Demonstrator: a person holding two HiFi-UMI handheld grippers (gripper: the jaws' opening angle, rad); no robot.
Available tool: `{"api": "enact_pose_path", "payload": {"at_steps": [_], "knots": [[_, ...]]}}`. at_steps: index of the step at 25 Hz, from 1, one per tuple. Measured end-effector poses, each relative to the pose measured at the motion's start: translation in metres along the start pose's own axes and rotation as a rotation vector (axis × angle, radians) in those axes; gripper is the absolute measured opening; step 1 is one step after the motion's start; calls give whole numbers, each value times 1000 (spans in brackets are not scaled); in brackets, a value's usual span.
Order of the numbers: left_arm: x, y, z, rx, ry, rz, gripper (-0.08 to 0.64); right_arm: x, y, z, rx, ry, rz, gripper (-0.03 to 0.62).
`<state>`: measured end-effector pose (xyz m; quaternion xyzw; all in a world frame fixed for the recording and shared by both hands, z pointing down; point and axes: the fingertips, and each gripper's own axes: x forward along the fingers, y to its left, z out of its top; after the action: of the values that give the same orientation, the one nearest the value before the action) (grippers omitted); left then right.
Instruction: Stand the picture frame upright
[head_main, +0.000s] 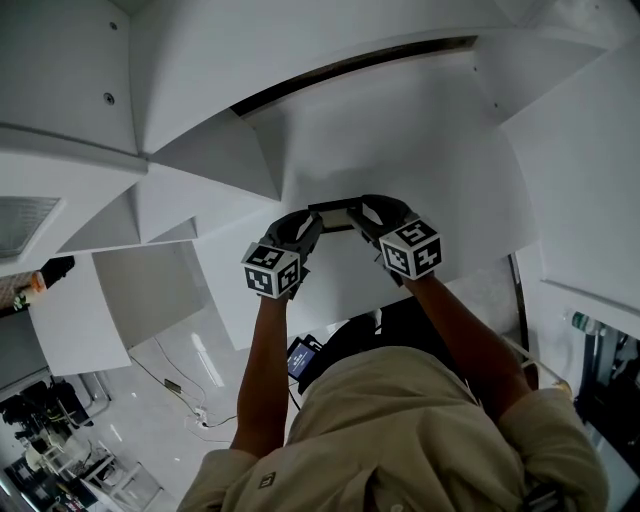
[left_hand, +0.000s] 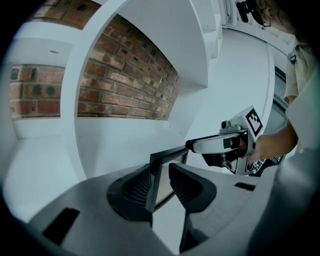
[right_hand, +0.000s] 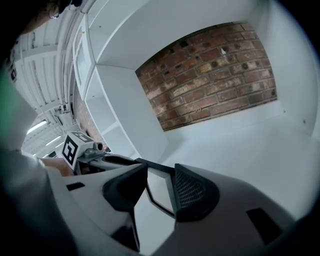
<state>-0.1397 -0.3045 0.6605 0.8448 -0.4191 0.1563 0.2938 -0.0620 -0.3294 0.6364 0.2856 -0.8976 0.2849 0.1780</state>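
A thin dark picture frame (head_main: 335, 208) stands on edge on the white shelf (head_main: 400, 150), close to its front. My left gripper (head_main: 305, 232) is at its left end and my right gripper (head_main: 368, 218) at its right end. In the left gripper view the frame's side edge (left_hand: 154, 182) rests against the left pad (left_hand: 140, 187), with a gap to the other pad. In the right gripper view the frame (right_hand: 161, 192) lies next to the right pad (right_hand: 190, 192), and the left pad stands apart. Both grippers are open around the frame.
The shelf is a white cubby with a curved divider (left_hand: 85, 100) and a brick back wall (right_hand: 210, 75). More white compartments (head_main: 150, 280) sit to the left. The other gripper shows in each gripper view, the right gripper (left_hand: 235, 145) and the left gripper (right_hand: 82, 152).
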Motion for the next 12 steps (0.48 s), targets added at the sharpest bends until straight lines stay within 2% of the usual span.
{"api": "enact_pose_path", "payload": {"at_steps": [12], "knots": [[-18,-21,-15,50,23,-2,100,-22,22,-16,-60,37,8,166]]}}
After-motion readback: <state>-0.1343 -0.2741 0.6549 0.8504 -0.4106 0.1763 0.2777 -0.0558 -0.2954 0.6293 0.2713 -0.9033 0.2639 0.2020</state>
